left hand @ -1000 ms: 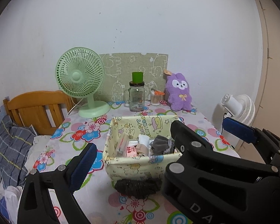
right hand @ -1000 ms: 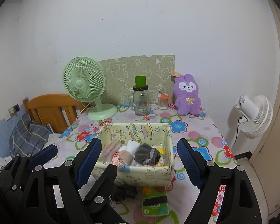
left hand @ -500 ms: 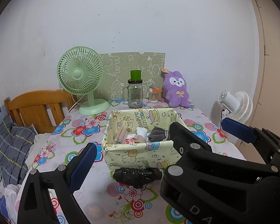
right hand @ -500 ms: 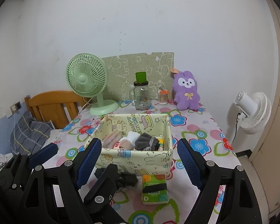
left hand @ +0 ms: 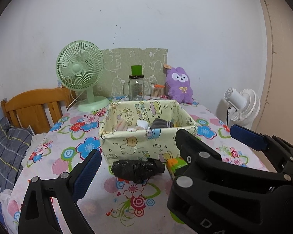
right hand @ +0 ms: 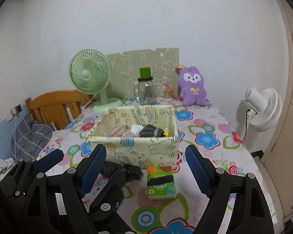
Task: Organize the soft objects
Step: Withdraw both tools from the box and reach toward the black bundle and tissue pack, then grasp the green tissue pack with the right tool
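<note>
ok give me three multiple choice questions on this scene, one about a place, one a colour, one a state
1. Where does the black bundle lie?
A. inside the fabric basket
B. on the tablecloth, in front of the fabric basket
C. beside the plush toy

2. What colour is the plush toy at the back of the table?
A. purple
B. yellow
C. red

3. How do the right tongs stand?
A. shut on the tissue pack
B. shut on nothing
C. open, holding nothing

Answers:
1 B, the bundle rests on the flowered cloth just ahead of the basket's front wall.
2 A, its body is purple with a white face.
3 C, the two blue pads stand wide apart, with the tissue pack lying free on the table between them.
</note>
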